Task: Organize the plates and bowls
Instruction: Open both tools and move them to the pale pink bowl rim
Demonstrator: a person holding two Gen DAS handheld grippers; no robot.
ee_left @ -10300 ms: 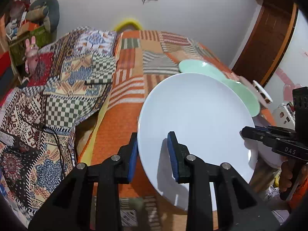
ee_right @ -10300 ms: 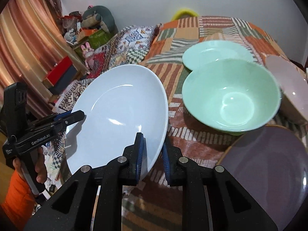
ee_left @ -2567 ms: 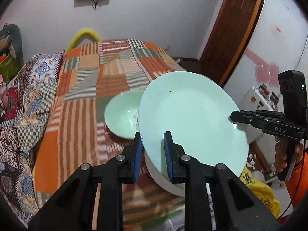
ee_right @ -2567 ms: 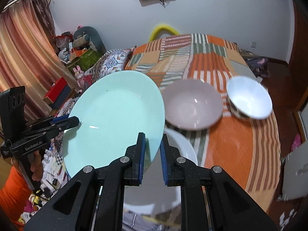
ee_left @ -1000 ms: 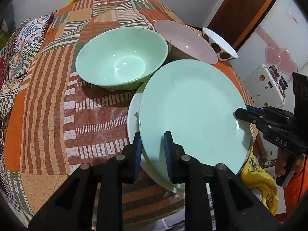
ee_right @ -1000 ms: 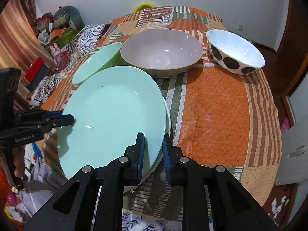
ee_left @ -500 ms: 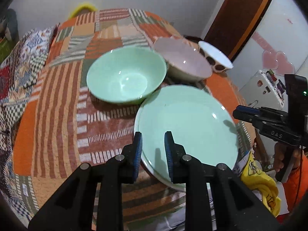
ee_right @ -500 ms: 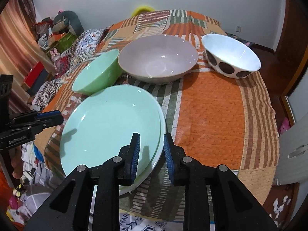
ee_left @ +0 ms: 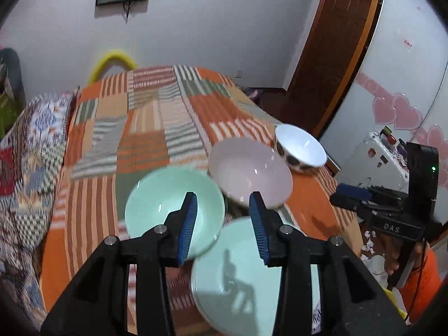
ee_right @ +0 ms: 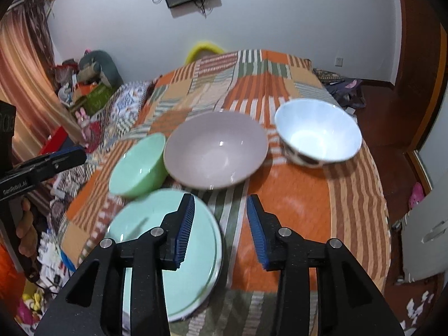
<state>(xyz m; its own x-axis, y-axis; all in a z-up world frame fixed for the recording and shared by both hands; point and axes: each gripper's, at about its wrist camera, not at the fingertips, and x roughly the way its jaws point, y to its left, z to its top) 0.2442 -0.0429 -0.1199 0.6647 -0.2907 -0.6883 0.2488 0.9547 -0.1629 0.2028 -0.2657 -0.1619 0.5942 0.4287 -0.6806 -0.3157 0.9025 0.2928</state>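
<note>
A mint green plate (ee_left: pixel 238 282) (ee_right: pixel 134 235) lies flat on top of a white plate near the front edge of the striped cloth. Behind it stand a green bowl (ee_left: pixel 156 204) (ee_right: pixel 137 165), a pink bowl (ee_left: pixel 249 170) (ee_right: pixel 215 148) and a white bowl with dark spots (ee_left: pixel 299 148) (ee_right: pixel 316 137). My left gripper (ee_left: pixel 224 224) (ee_right: pixel 70 156) hovers above the plate's left side. My right gripper (ee_right: pixel 219 229) (ee_left: pixel 350 193) hovers above the plate's right rim. The jaws of both are opening, with nothing between them.
The orange striped patchwork cloth (ee_right: pixel 294 196) drops off at its front and right edges. A white appliance (ee_left: pixel 378 162) and a brown door (ee_left: pixel 330 56) stand to the right. A patterned quilt (ee_left: pixel 28 154) and piled clutter (ee_right: pixel 84 84) lie to the left.
Both grippers let go of the green plate, which now rests on the white plate. They rose and drew back from it, and their jaws stand wider.
</note>
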